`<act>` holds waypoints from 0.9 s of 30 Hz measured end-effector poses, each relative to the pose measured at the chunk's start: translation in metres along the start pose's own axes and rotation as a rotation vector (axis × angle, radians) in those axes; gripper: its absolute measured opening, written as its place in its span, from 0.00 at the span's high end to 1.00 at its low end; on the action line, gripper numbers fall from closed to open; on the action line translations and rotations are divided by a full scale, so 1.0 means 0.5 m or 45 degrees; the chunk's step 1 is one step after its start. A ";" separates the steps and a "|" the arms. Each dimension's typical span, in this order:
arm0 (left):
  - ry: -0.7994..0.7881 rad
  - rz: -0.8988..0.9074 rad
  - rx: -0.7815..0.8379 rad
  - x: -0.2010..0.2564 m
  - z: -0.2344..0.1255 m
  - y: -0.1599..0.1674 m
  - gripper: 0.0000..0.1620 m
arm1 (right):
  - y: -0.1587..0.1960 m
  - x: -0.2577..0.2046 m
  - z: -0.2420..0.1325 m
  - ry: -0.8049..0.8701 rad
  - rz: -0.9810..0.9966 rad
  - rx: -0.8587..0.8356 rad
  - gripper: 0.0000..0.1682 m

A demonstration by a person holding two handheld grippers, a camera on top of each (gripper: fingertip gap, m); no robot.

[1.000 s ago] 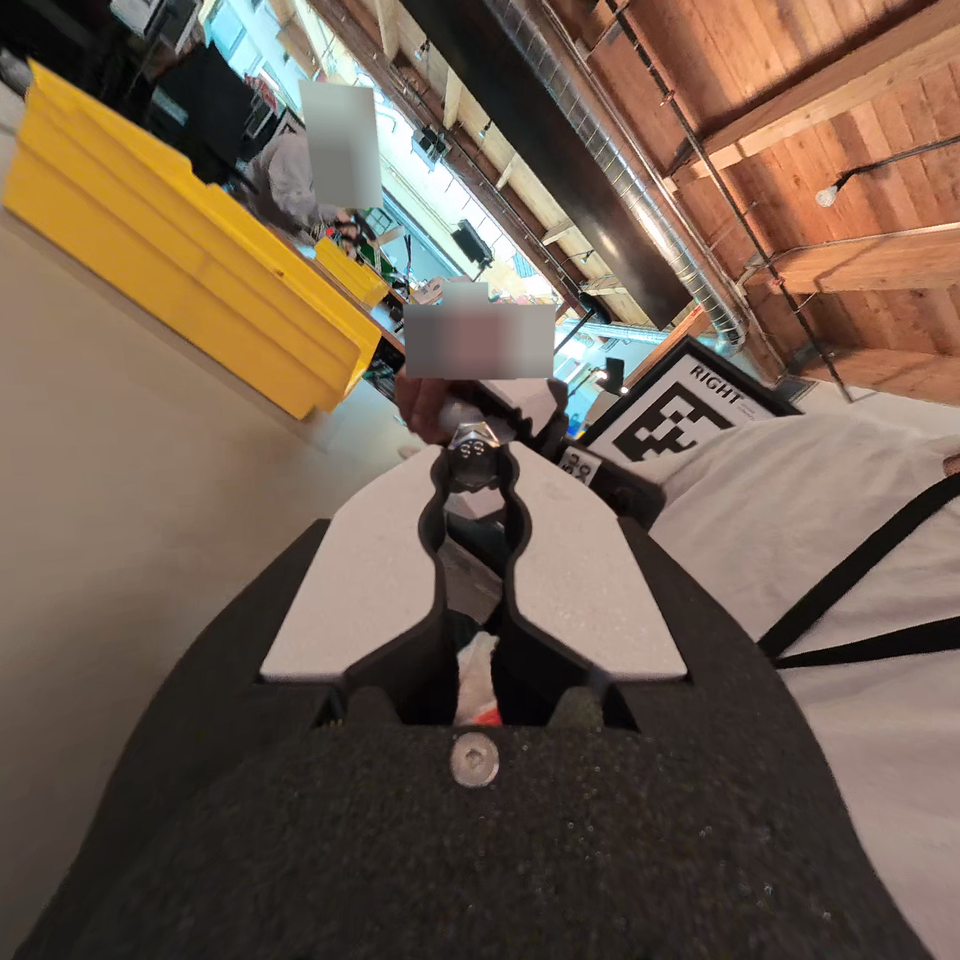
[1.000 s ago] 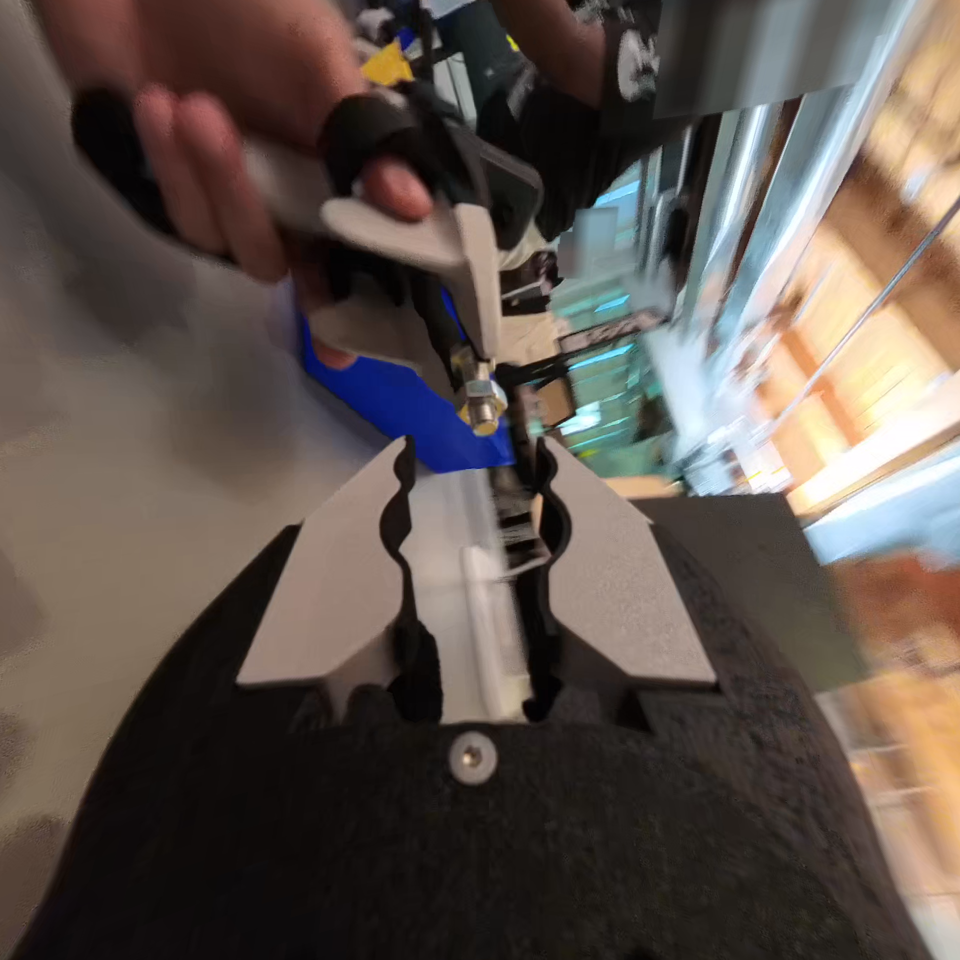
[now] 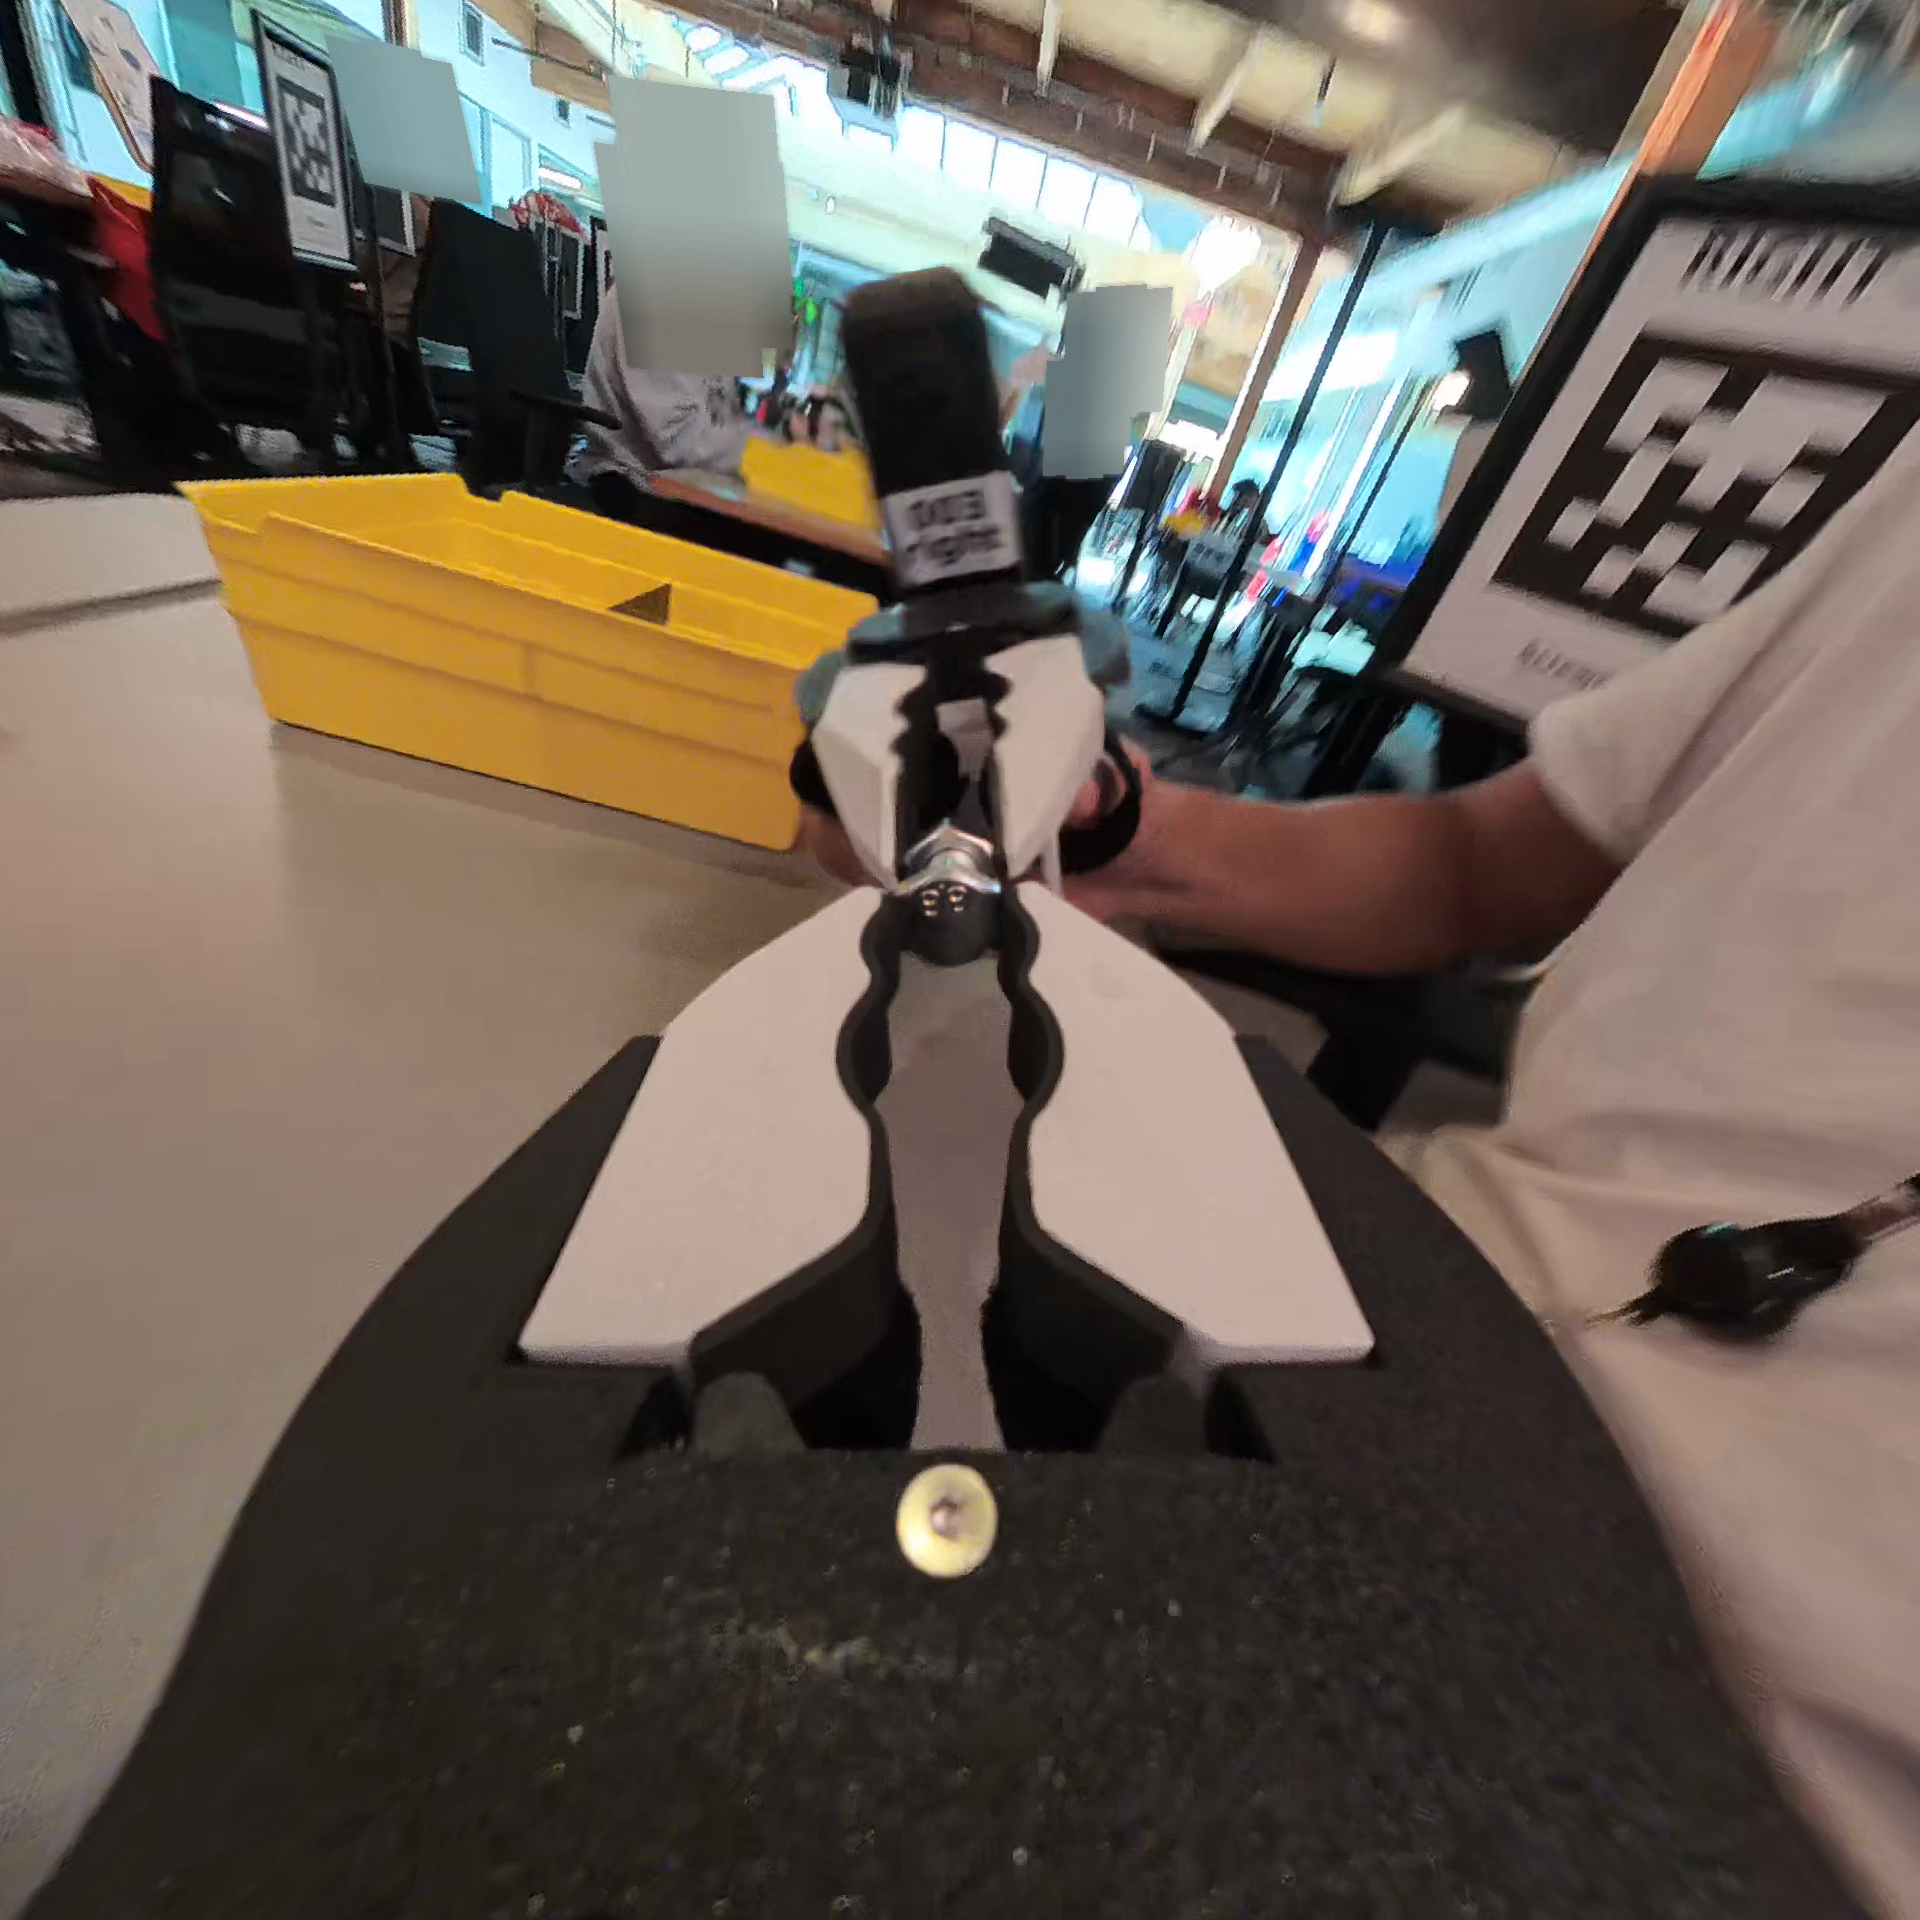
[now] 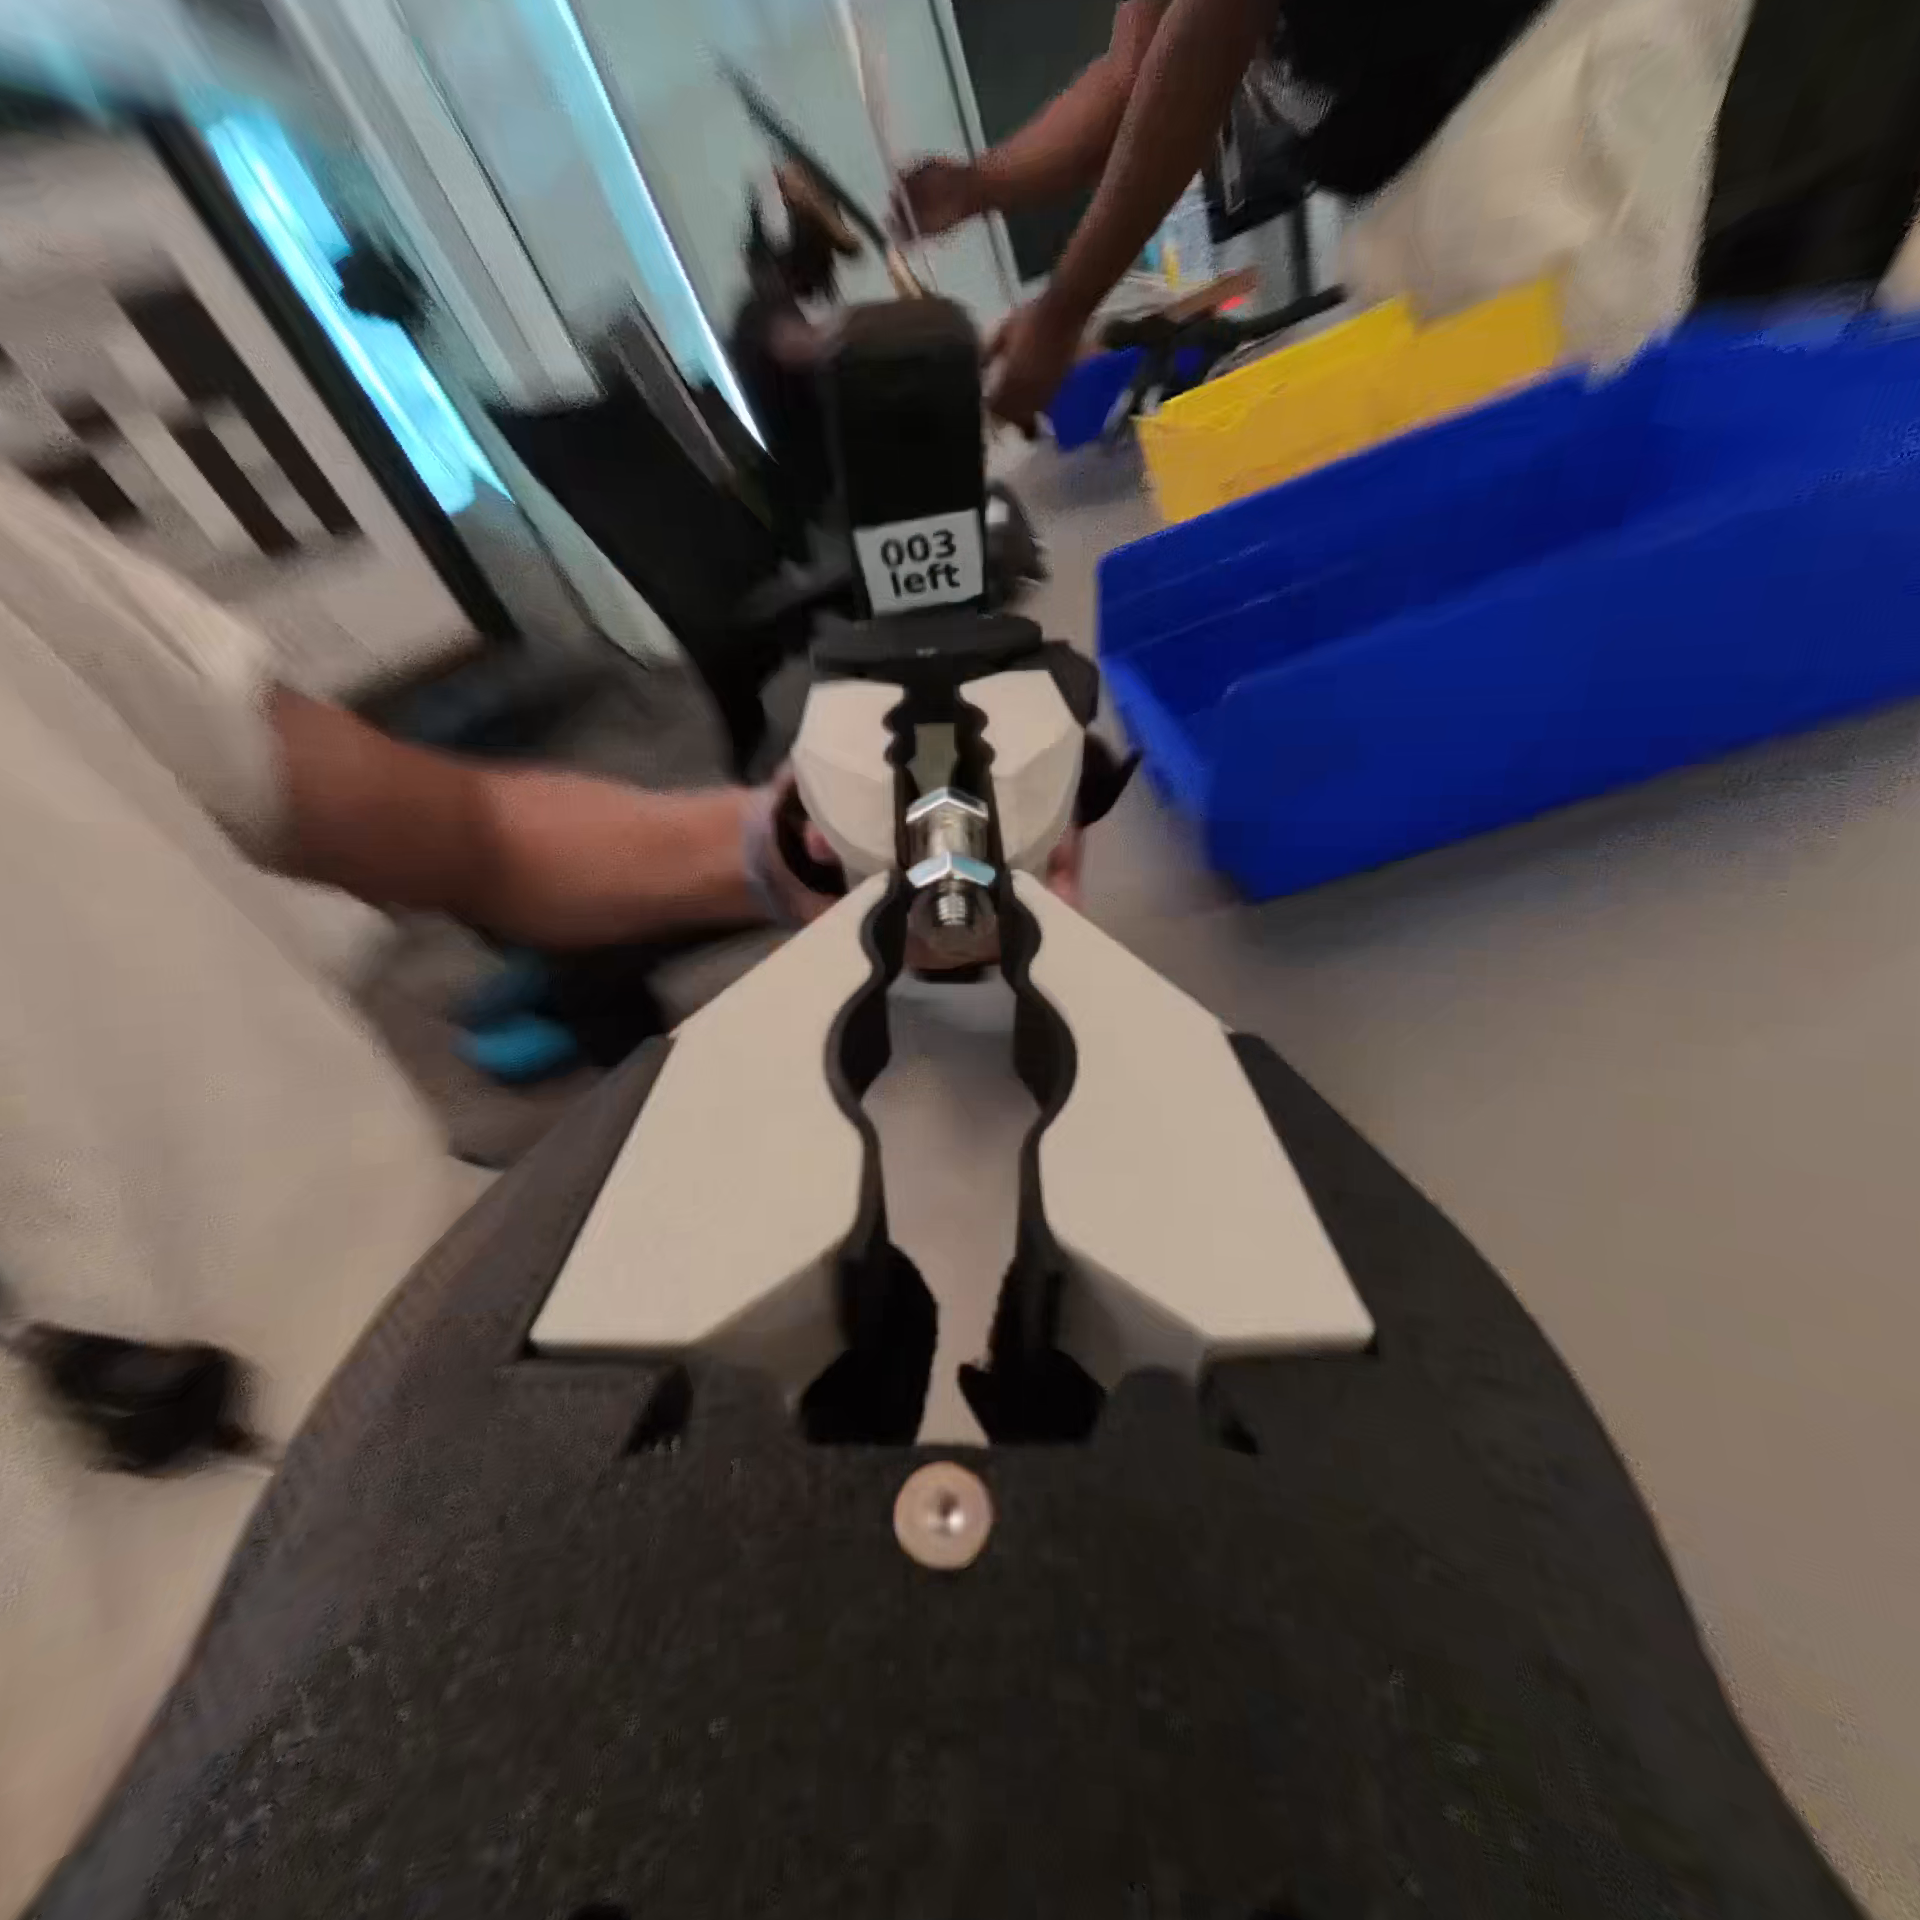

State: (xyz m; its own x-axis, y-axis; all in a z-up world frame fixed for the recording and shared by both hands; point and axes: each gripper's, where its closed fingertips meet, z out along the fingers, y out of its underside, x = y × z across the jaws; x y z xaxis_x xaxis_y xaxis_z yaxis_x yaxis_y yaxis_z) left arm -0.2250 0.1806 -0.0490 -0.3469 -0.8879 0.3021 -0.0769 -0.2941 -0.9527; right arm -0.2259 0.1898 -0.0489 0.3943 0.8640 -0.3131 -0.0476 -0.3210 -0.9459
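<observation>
My left gripper [image 3: 948, 906] is shut on the hex head of a silver bolt [image 3: 940, 920], held level above the grey table [image 3: 312, 987]. My right gripper faces it tip to tip; in the left wrist view its white fingers [image 3: 873, 758] close around a nut [image 3: 951, 847] on the bolt's thread. In the right wrist view my right gripper [image 4: 951, 899] is shut on the nut [image 4: 951, 868], and the threaded end pokes toward the camera. The bolt head [image 4: 940, 805] sits between the left gripper's fingers [image 4: 842, 790] beyond it. A hand holds each gripper.
A yellow bin [image 3: 520, 644] stands on the table behind the left gripper. A blue bin [image 4: 1507, 665] lies to the right of the right gripper, with another yellow bin [image 4: 1340, 405] behind it. A person in a white shirt [image 3: 1714, 1039] is close by. Other people work farther off.
Both grippers have swung level and now point at each other. The right gripper, open and apart from the bolt before, has moved in and closed on the nut. The left still grips the bolt.
</observation>
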 end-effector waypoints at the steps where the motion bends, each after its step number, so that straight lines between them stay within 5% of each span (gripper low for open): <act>1: 0.036 -0.074 0.043 0.008 -0.004 -0.005 0.89 | -0.004 -0.009 0.003 0.082 -0.264 -0.053 0.90; 8: 0.131 -0.392 0.180 0.021 -0.037 -0.012 0.89 | -0.009 -0.023 0.033 0.773 -1.893 -0.322 0.90; 10: 0.091 -0.381 0.166 0.016 -0.045 -0.007 0.89 | -0.004 -0.018 0.040 0.844 -2.069 -0.341 0.90; 16: -0.078 -0.130 0.137 0.006 -0.065 -0.016 0.89 | -0.010 0.022 0.022 0.710 -1.283 -0.155 0.72; 22: -0.168 0.183 0.095 -0.004 -0.057 -0.028 0.89 | 0.089 -0.016 0.033 -0.084 0.107 -0.142 0.73; 27: -0.078 0.296 0.058 0.007 -0.021 -0.029 0.89 | 0.059 -0.038 0.003 -0.594 0.941 0.040 0.73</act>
State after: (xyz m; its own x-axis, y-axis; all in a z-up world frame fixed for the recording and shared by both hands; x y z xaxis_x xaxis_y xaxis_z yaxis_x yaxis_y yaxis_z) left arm -0.2348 0.1854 -0.0346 -0.2926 -0.9531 0.0779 0.0411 -0.0939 -0.9947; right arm -0.2361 0.1643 -0.0710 -0.1632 0.5114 -0.8437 -0.1709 -0.8569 -0.4863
